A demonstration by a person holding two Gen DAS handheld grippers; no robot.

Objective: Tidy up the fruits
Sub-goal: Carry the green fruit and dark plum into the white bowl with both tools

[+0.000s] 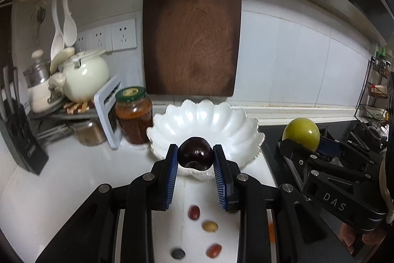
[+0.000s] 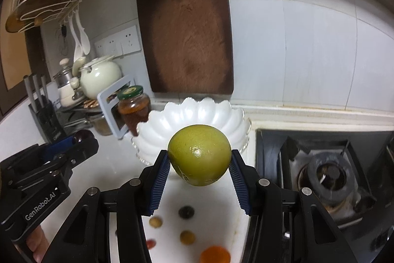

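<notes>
Plum: dark purple, glossy, round; pinched between the blue pads of the left gripper, jaws narrow, held in the air in front of the bowl
Green fruit: yellow-green, smooth, large, faintly speckled; clamped by the right gripper, jaws part open, also held above the counter before the bowl
Bowl: 1, white, scalloped, nothing seen inside
Small fruits: left view shows 4 on the counter, blurred; 2 red, 1 yellow, 1 dark; right view adds 1 orange
Counter: white, glossy
Room: kitchen; 1 board against white tiles; 1 jar; 1 teapot; stove at right
</notes>
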